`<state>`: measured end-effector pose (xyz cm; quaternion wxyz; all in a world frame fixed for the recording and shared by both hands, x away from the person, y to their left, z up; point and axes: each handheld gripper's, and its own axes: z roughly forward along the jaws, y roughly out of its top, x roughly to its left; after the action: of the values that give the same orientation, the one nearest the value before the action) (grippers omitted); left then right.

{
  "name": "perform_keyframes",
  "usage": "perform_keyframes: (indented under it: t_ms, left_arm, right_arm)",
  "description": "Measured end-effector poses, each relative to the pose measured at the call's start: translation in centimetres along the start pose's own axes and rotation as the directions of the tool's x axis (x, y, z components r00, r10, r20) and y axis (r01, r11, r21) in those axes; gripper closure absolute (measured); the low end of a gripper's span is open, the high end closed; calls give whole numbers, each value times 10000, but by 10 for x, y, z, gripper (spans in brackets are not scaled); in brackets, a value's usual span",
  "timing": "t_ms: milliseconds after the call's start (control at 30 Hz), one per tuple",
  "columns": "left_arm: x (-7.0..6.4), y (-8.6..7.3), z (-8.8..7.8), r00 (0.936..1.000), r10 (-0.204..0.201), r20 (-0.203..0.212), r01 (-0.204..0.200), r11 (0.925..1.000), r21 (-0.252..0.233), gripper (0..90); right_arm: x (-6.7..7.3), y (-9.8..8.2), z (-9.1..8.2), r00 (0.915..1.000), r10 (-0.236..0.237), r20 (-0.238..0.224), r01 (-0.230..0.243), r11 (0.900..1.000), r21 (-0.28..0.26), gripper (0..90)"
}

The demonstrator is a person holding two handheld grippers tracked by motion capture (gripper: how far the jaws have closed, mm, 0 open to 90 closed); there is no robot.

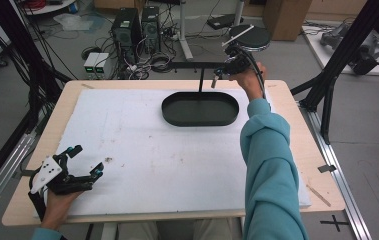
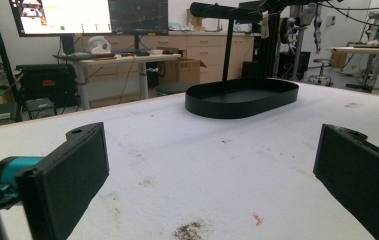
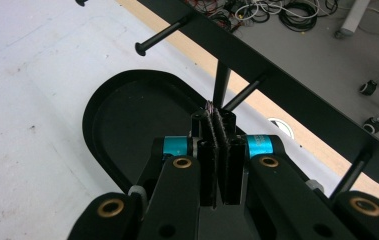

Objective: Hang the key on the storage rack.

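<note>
Thin dark strand [image 3: 210, 104], a frayed bit of cord or chain too small to name, sits pinched at the very tips of the right tongs [image 3: 216, 117]. In the high view the right tongs [image 1: 218, 76] are raised over the far edge of the table [image 1: 77, 90], just above and beyond the black oval tray [image 1: 199, 123]. The left tongs [image 1: 88, 158] rest wide open on the near corner, well apart from all this and gripping nothing. In the left gripper view the tray [image 2: 242, 102] lies far ahead of the open left tongs [image 2: 209, 135] and is empty, with the stand's crossbar [image 2: 227, 10] above it carrying a small pale tag [image 2: 264, 22]. In the right gripper view the jaws are clamped shut on the strand, the crossbar [image 3: 287, 75] just beyond the tips and a peg [image 3: 164, 35] off to their left; the tray [image 3: 127, 115] below holds nothing. I judge the strand light, limp and apt to slip or snag, so a firm tip pinch near its top suits it.
</note>
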<state>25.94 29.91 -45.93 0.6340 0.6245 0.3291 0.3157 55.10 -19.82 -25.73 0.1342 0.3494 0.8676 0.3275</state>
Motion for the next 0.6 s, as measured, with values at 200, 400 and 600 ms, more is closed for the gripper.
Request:
perform_keyframes:
  t_ms: [200, 400, 600]
  left_arm:
    - [0, 0, 0, 10000, 9, -7, -9, 10000, 7, 17]
    - [0, 0, 0, 10000, 25, -9, -25, 10000, -1, 17]
    - [0, 0, 0, 10000, -2, -7, 2, 10000, -30, 17]
  right_arm:
    - [-1, 0, 1, 9999, 145, 75, -146, 9999, 40, 888]
    - [-2, 0, 3, 9998, 129, 177, -130, 9999, 65, 888]
    - [-4, -1, 3, 9992, 366, 183, -368, 9993, 81, 888]
